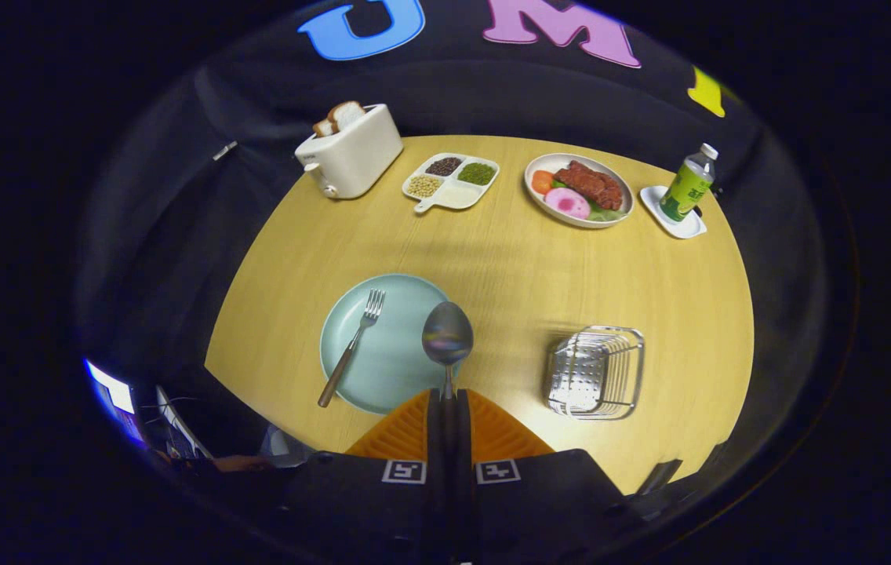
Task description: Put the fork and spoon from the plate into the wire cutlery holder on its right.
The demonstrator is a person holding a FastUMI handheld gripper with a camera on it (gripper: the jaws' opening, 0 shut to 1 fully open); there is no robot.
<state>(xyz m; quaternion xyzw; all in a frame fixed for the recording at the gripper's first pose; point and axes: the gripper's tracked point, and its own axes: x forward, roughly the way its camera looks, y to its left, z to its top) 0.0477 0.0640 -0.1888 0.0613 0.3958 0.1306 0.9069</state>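
The gripper (448,396) has its two fingers pinched tight on the spoon (447,339) by its handle, bowl jutting ahead over the plate's (390,369) right rim, lifted it seems, ready for carrying; the fork (351,348) lies on the plate's left side, handle hanging past the rim; the wire cutlery holder (596,372) waits to the right on bare table (508,267), nothing between; toaster (351,151), divided dish (452,182), food plate (579,190) and bottle (689,185) sit far beyond, no obstacle.

Round wooden table (492,259), black cloth wall (179,180)
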